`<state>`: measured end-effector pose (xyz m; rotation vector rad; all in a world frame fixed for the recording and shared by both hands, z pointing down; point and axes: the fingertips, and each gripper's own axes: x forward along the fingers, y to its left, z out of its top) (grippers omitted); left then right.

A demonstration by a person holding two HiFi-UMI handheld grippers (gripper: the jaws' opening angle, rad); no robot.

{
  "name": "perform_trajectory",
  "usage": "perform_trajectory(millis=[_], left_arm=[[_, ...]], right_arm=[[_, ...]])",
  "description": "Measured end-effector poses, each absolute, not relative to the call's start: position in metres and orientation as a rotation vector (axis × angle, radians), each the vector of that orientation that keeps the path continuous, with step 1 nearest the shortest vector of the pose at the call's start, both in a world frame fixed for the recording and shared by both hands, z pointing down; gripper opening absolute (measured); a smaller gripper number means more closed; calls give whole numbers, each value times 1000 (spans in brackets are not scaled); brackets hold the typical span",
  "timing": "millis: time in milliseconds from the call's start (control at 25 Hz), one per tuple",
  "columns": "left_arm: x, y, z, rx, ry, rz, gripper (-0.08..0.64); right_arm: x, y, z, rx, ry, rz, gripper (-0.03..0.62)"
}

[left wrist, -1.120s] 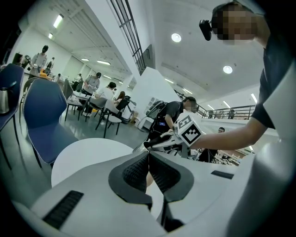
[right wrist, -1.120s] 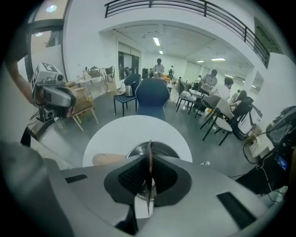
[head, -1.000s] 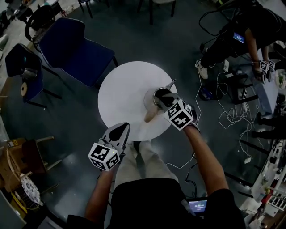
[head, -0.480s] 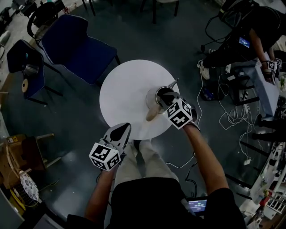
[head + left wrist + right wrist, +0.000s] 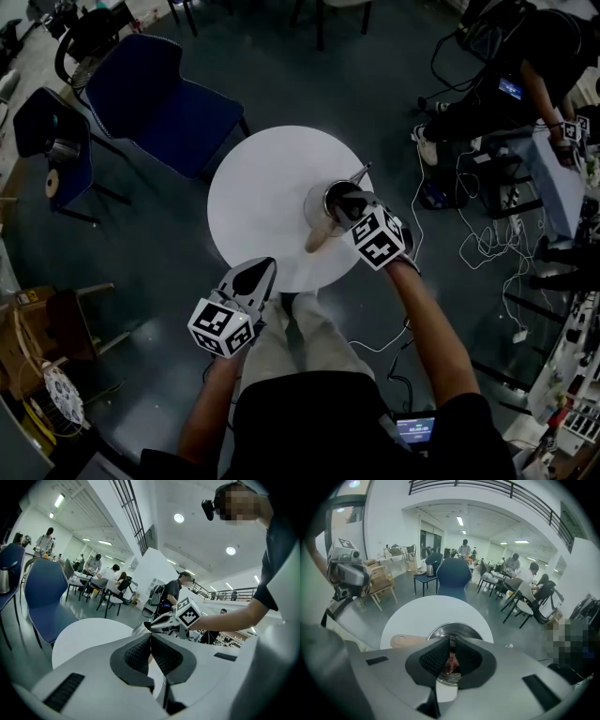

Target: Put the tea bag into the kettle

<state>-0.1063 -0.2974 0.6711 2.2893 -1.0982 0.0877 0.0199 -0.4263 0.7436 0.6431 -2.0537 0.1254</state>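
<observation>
A steel kettle (image 5: 319, 204) with a wooden handle (image 5: 316, 240) stands open on the right part of the round white table (image 5: 262, 183). My right gripper (image 5: 345, 202) hangs over the kettle's mouth. In the right gripper view its jaws (image 5: 450, 656) are shut on a reddish tea bag (image 5: 451, 663), directly above the kettle's rim (image 5: 454, 630), with the handle (image 5: 405, 641) pointing left. My left gripper (image 5: 257, 273) is shut and holds nothing, at the table's near edge. In the left gripper view its pads (image 5: 151, 648) meet, and the right gripper (image 5: 158, 623) and kettle (image 5: 138, 629) show beyond them.
Two blue chairs (image 5: 159, 98) (image 5: 52, 141) stand left of the table. Cables and power strips (image 5: 487, 234) lie on the floor at the right, near a seated person (image 5: 525, 66). The holder's legs are under the table's near edge.
</observation>
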Motion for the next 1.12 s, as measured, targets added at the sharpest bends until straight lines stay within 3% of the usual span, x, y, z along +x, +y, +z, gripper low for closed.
perform_trajectory(millis=[400, 1120], left_arm=[[-105, -298, 658, 2334, -1079, 95, 17], [-105, -304, 576, 2620, -995, 136, 17]], right_arm=[[19, -416, 708, 702, -2087, 95, 34], [-9, -369, 560, 1001, -2357, 18, 20]])
